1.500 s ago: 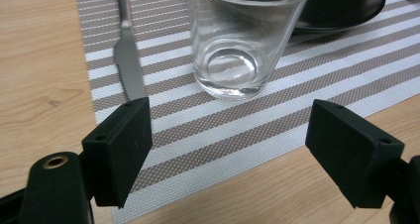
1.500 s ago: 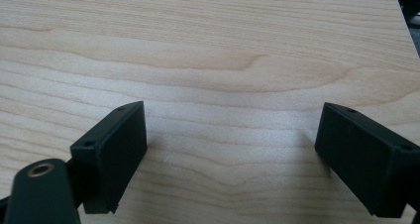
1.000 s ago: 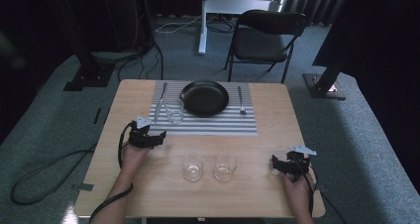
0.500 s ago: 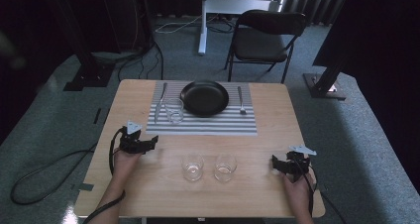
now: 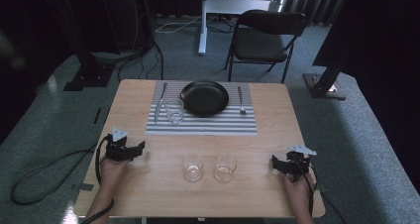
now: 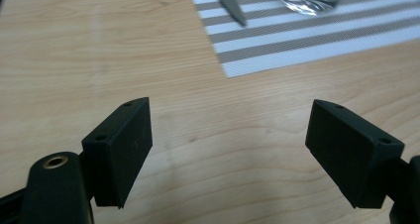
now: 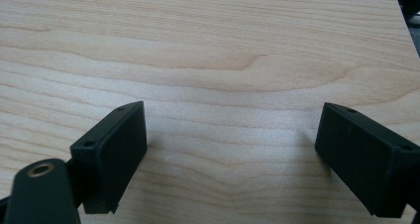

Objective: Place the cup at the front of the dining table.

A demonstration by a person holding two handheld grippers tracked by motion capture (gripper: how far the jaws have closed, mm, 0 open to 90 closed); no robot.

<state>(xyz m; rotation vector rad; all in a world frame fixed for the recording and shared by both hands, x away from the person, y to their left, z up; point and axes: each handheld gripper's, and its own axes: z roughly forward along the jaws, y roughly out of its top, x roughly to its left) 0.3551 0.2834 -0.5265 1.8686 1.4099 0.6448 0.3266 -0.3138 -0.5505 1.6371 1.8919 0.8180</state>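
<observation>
Wooden bench [image 5: 148, 194], mat [image 5: 198, 127] at its far side. Left hand-held gripper [image 5: 134, 149] and right hand-held gripper [image 5: 275, 163] both have jaws apart, empty. The left glass [image 5: 192, 167] stands at 4 o'clock from the left one, apart from it — best come in level, straddle its wall low and close gently, since it could tip.

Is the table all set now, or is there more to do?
Looks done: the black plate sits on the striped mat, with the knife, the fork and one glass beside it. In hand: nothing; the left gripper and right gripper are open and empty over bare wood. Probably left: the near left glass and near right glass stand off the mat.
</observation>
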